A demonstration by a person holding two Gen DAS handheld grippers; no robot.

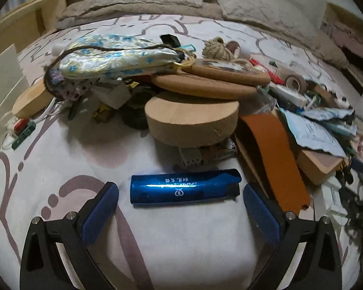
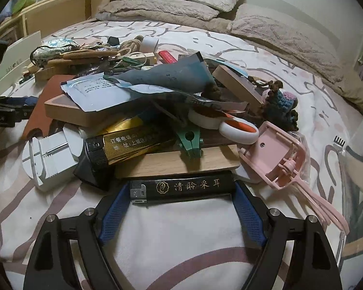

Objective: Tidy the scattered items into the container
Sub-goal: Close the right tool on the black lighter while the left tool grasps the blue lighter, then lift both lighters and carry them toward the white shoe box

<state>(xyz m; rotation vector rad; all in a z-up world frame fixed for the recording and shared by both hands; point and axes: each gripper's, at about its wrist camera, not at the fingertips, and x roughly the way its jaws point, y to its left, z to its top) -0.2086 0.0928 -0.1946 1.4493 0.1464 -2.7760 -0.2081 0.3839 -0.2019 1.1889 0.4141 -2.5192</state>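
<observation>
In the left wrist view a shiny blue lighter (image 1: 185, 188) lies crosswise on the patterned bed sheet. My left gripper (image 1: 180, 189) is open, its blue pads on either side of the lighter with gaps at both ends. In the right wrist view a black lighter with gold characters (image 2: 182, 186) lies crosswise at the front of the pile. My right gripper (image 2: 181, 191) has its blue pads pressed against both ends of it. A clear plastic container (image 2: 358, 169) stands at the far right edge.
A heap of scattered items lies on the bed: a thick wooden disc (image 1: 191, 118), flat wooden boards, an orange leather strip (image 1: 273, 154), a gold lighter (image 2: 130, 145), a pink plastic clip (image 2: 280, 154), a white round part (image 2: 48, 159), paper packets. Pillows and a wooden headboard lie behind.
</observation>
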